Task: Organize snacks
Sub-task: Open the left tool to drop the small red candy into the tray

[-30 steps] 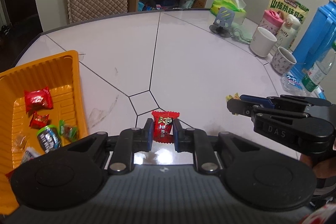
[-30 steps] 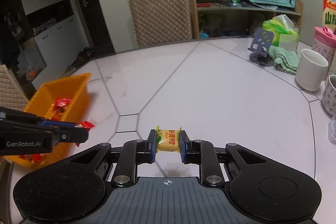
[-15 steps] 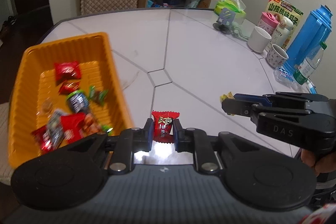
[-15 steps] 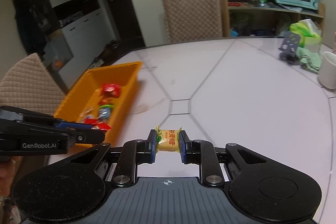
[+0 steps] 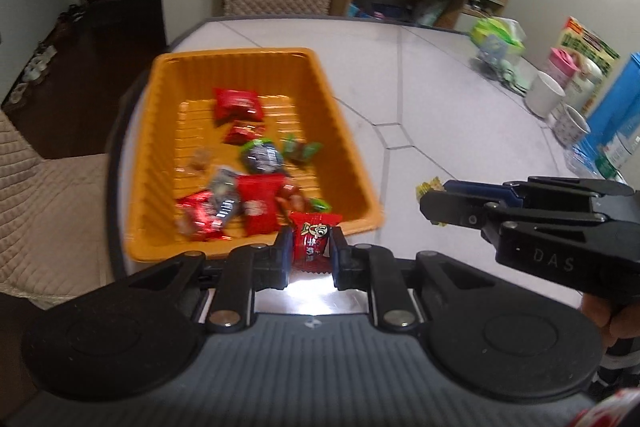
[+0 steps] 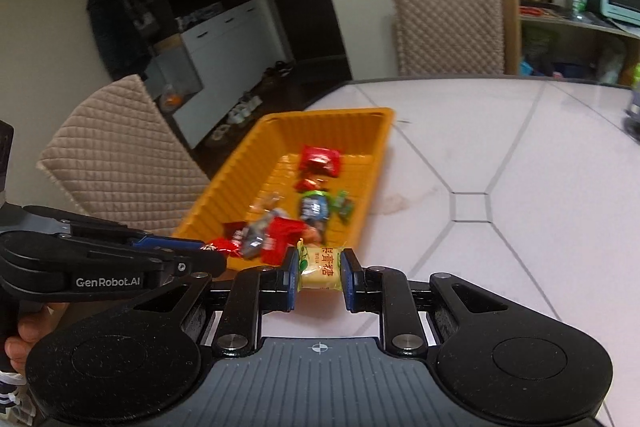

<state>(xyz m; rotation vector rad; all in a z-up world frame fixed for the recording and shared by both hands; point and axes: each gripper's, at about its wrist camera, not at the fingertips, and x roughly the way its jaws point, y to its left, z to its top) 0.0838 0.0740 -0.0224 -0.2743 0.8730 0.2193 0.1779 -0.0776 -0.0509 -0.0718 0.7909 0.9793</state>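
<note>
Both tools tilt downward by the orange tray [image 5: 344, 131]: left tool [image 5: 308, 247] pinches a red candy [image 5: 314, 241], right tool [image 6: 319, 269] a yellow candy [image 6: 320, 265]. Tray contents blur.

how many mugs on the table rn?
2. A plain white mug near the table's far right edge, and a patterned mug just right of it, by the blue jug. More may be hidden past the frame edge.

White table [image 5: 440, 75]; orange tray [image 5: 340, 131]; mugs [image 5: 544, 99]
</note>
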